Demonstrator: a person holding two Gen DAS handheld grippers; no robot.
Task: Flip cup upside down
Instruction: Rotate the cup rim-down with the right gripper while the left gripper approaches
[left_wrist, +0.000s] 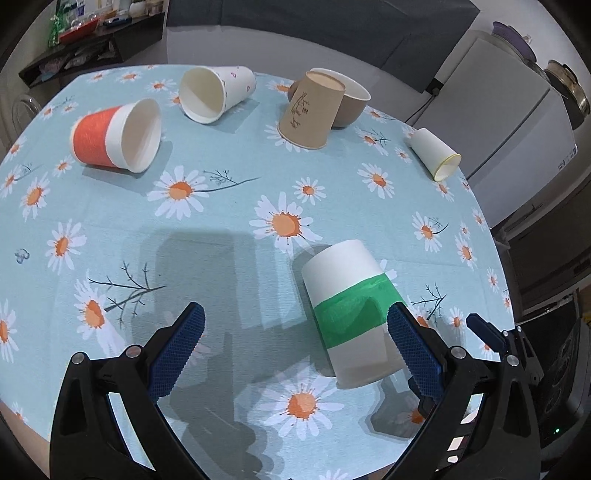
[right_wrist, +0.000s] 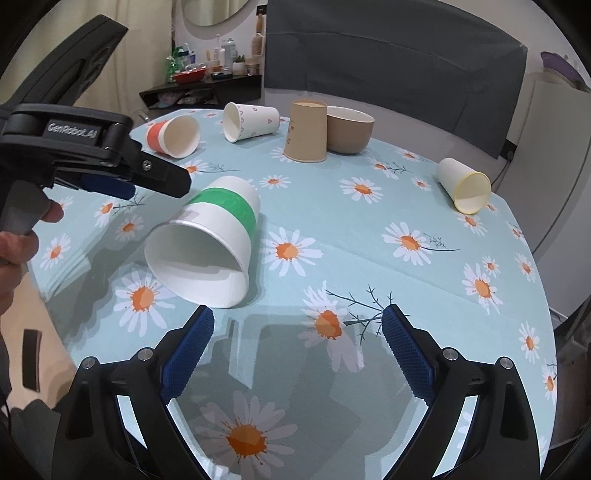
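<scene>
A white paper cup with a green band (left_wrist: 351, 314) lies on its side on the daisy tablecloth; it also shows in the right wrist view (right_wrist: 210, 240), its mouth toward that camera. My left gripper (left_wrist: 295, 332) is open, with the cup just inside its right finger (left_wrist: 410, 343); that finger stands against or just beside the green band. The left gripper also shows from the side in the right wrist view (right_wrist: 147, 181), above and left of the cup. My right gripper (right_wrist: 297, 332) is open and empty, just in front of and right of the cup's mouth.
An orange-banded cup (left_wrist: 114, 136), a white heart-print cup (left_wrist: 214, 94) and a small yellow-rimmed cup (left_wrist: 436, 155) lie on their sides. A brown cup (left_wrist: 310, 110) stands upside down against a brown bowl (left_wrist: 351, 107). The table edge (left_wrist: 495, 229) curves at right, by a fridge (left_wrist: 513, 110).
</scene>
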